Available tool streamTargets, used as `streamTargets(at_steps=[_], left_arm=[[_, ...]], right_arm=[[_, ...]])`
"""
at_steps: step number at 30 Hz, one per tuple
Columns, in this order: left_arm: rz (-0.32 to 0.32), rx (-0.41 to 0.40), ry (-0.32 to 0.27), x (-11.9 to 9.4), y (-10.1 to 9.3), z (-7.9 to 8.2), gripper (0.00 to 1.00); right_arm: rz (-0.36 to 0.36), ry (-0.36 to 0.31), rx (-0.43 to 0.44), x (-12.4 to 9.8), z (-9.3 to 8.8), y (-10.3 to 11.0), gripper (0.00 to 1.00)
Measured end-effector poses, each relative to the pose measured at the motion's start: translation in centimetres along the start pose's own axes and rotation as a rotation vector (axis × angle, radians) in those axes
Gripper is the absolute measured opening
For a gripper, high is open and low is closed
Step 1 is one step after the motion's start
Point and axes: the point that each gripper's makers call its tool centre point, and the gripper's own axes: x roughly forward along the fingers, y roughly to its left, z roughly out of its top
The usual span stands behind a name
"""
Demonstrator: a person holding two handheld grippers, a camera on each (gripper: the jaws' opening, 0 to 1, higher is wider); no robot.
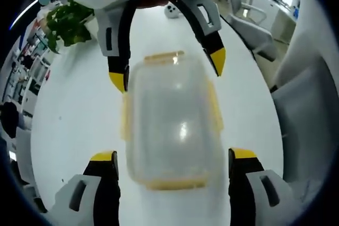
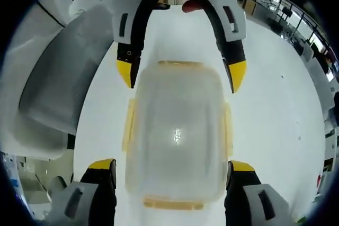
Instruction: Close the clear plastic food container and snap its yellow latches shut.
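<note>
1. Two claws face each other across the clear container (image 1: 172, 123), which sits lid-on upon the white bench (image 1: 74, 125).
2. The left claw (image 1: 172, 165) gapes wide around the near end, gripping nothing.
3. The right claw (image 2: 172, 175) likewise straddles the opposite end, empty.
4. The yellow latches (image 2: 128, 124) seem folded down; blur prevents certainty.

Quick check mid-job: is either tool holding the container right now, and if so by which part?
Nothing is held. Both the left tool and the right tool are open, their jaws standing either side of the clear container on the white table, apart from it.
</note>
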Motion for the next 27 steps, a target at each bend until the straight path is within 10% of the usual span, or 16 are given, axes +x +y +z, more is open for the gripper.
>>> streamTargets(at_steps=[27], left_arm=[[-0.058, -0.039, 0.033, 0.89, -0.21, -0.37, 0.78]], right_arm=[[-0.021, 0.025, -0.006, 0.83, -0.23, -0.31, 0.82]])
